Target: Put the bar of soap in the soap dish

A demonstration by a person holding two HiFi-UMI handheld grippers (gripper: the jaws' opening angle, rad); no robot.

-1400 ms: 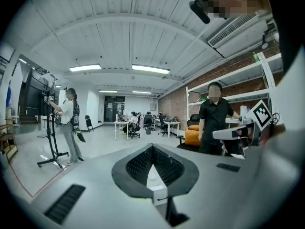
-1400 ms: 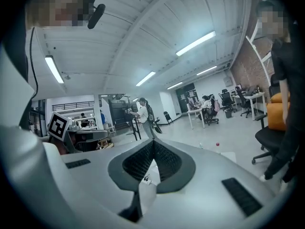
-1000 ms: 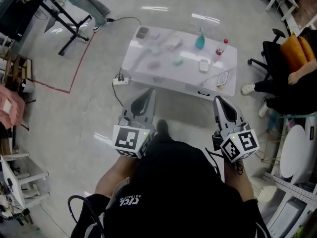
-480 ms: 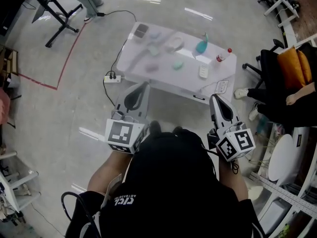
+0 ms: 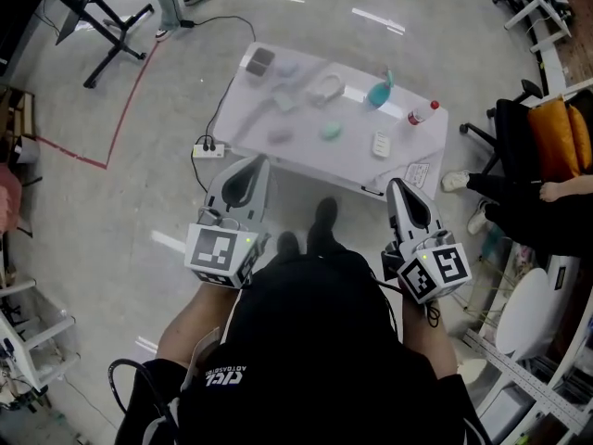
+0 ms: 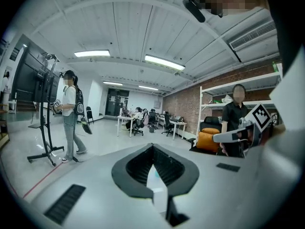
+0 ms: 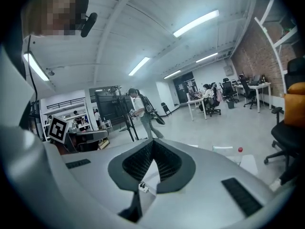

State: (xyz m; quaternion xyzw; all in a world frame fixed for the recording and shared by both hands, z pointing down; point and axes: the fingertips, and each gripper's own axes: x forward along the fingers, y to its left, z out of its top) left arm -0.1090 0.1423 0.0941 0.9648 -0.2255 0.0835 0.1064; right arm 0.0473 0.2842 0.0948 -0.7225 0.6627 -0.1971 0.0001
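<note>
A white table [image 5: 408, 146] stands ahead of me on the floor. On it lie a small green oval piece [image 5: 331, 131], perhaps the soap, and a white rectangular piece [image 5: 381, 144], perhaps the dish; at this distance I cannot tell. My left gripper [image 5: 248, 160] is held in the air short of the table's near edge, jaws shut and empty. My right gripper [image 5: 398, 185] hangs level with it on the right, also shut and empty. In the left gripper view the jaws [image 6: 152, 146] meet at their tips. So do those in the right gripper view [image 7: 152, 142].
Also on the table are a teal bottle [image 5: 377, 93], a red-capped bottle [image 5: 422, 113], a white ring [image 5: 326, 88], a grey box [image 5: 260, 60] and a sheet [image 5: 416, 173]. A power strip [image 5: 209, 149] with its cable lies on the floor at the left. A seated person [image 5: 547, 202] is at the right.
Both grippers have moved forward toward the table with the person, who has stepped closer. The jaws have stayed shut.
</note>
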